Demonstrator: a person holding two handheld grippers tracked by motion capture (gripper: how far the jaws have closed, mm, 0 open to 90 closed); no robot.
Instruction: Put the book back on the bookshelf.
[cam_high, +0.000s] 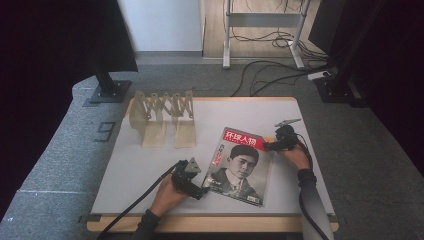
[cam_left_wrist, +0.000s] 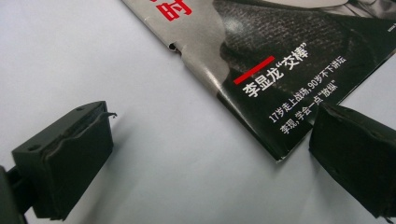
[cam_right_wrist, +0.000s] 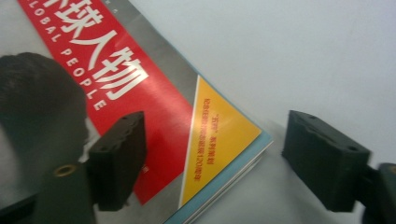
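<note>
Both grippers rest low over the table (cam_high: 150, 165), each at one corner of the magazine (cam_high: 240, 167). In the high view the left gripper (cam_high: 202, 192) sits at the magazine's corner nearest the table's front edge, on the person's left, and the left hand (cam_high: 167, 195) holds it from behind. In the left gripper view its jaws stand wide apart with nothing between them except the magazine corner (cam_left_wrist: 280, 154) and bare table; one jaw is on the white surface, the other just beside the cover's edge. Whether this jaw touches the paper cannot be told.

In the high view the right gripper (cam_high: 270, 146) is at the magazine's far right corner, with the right hand (cam_high: 297, 157) behind it. In the right gripper view its jaws are also spread, one above the red title band, one over the bare table, and the yellow corner (cam_right_wrist: 224, 144) of the cover lies between them, not pinched.

The magazine lies flat, slightly turned, on the right half of the table. A beige folding rack (cam_high: 162, 112) stands near the far left corner, well apart from the magazine. Black cables (cam_high: 280, 70) lie on the grey floor beyond the far edge.
</note>
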